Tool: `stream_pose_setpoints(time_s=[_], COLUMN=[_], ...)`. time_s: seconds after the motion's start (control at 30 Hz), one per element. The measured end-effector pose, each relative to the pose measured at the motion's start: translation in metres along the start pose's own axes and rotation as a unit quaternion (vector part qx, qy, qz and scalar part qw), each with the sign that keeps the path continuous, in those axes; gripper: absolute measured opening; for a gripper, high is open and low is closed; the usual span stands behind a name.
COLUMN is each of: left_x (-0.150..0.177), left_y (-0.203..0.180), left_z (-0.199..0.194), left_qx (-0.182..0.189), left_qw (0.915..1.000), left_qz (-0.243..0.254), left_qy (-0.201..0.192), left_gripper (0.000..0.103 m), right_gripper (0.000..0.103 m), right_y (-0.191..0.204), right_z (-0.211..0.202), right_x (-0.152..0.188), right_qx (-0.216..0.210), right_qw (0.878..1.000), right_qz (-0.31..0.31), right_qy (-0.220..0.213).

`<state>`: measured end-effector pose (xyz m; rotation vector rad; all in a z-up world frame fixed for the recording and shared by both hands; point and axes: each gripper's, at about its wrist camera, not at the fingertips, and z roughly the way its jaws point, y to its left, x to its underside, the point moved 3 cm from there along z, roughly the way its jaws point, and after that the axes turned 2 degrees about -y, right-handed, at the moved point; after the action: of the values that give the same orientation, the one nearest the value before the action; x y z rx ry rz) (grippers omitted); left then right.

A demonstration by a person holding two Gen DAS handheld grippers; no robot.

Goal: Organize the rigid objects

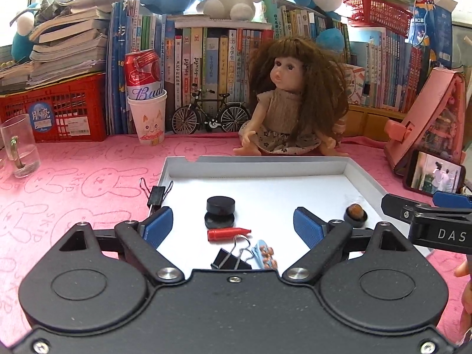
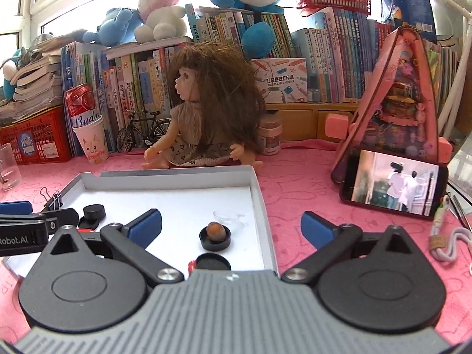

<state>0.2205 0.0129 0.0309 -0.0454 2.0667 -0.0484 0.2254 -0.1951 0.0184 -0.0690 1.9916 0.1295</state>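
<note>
A white shallow tray (image 1: 259, 163) (image 2: 259, 188) lies on the pink cloth. In it are a black round case with its lid (image 1: 220, 211) (image 2: 93, 213), a red bullet-shaped piece (image 1: 228, 233), a black binder clip (image 1: 231, 258), a blue hair clip (image 1: 265, 255), a brown ball in a black cap (image 1: 356, 213) (image 2: 214, 236), a clear lid (image 2: 228, 216) and another black cap (image 2: 213, 262). A second binder clip (image 1: 156, 195) (image 2: 53, 200) lies just left of the tray. My left gripper (image 1: 233, 225) is open and empty over the tray's near part. My right gripper (image 2: 231, 227) is open and empty over the tray's right edge.
A doll (image 1: 290, 100) (image 2: 206, 112) sits behind the tray. A paper cup with a red can (image 1: 147, 109), a toy bicycle (image 1: 211, 115) and books stand at the back. A glass (image 1: 19, 147) is at left. A phone (image 2: 393, 187) leans on a pink stand at right; a cord (image 2: 445, 242) lies near.
</note>
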Motion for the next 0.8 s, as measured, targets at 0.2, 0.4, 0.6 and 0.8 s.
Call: stream_pose_setpoints(time_s=[0.2,0.4,0.6,0.8], left_x=[0.012,0.026,0.038,0.049], left_y=[-0.005,-0.009,-0.012,-0.012], left_z=[-0.024,-0.037,-0.046,-0.053], left_qx=[0.015,0.017,0.021,0.012], left_qw=[0.9999,0.9998,0.9996,0.9995], left_qz=[-0.006,-0.005,0.001,0.004], left_qy=[-0.004,0.010,0.020,0.029], left_gripper=[0.089,0.089,0.089,0.089], right_gripper=[0.103,0.103,0.103,0.103], right_y=[-0.001,0.004,0.003,-0.002], right_z=[-0.016,-0.025,-0.034,-0.039], right_x=[0.010,0.023,0.034,0.045], right_qx=[-0.009,-0.015,-0.016,-0.013], right_qw=[1.000,1.000,1.000,0.999], right_qz=[0.003,-0.007,-0.006,-0.002], right_qy=[0.000,0.010,0.019,0.033])
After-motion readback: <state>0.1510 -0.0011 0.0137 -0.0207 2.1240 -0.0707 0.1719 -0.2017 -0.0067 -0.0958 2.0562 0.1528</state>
